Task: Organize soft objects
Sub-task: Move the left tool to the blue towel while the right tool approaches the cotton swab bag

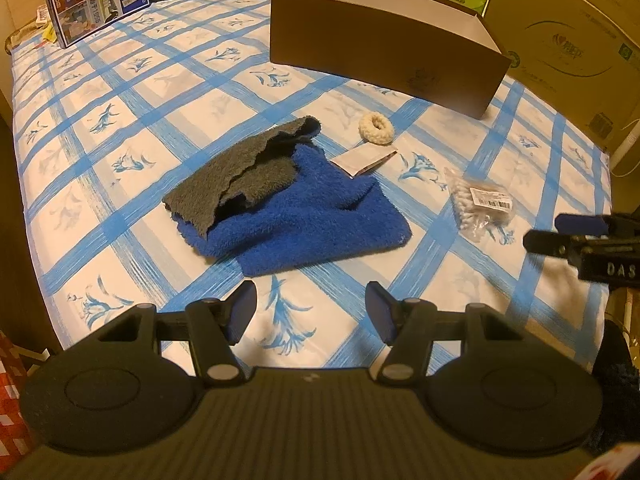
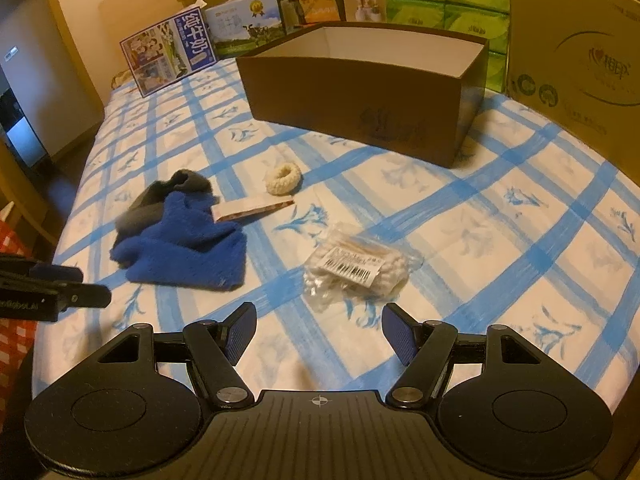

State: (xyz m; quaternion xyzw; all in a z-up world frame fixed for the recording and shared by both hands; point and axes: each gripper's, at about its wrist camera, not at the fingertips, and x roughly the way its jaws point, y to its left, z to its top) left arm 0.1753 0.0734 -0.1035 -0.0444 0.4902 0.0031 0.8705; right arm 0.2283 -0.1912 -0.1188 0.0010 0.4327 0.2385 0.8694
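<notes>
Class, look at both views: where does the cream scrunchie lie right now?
The cream scrunchie lies on the checked bedcover, between the brown box behind it and the small packet in front, right of the towels.

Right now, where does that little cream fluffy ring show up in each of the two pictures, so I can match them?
Left wrist view: the cream fluffy ring lies right of centre, just beyond the small flat paper packet.
Right wrist view: the same ring lies left of centre, again just beyond the packet.
Shared landmark: the open brown cardboard box stands behind the ring in both.
</notes>
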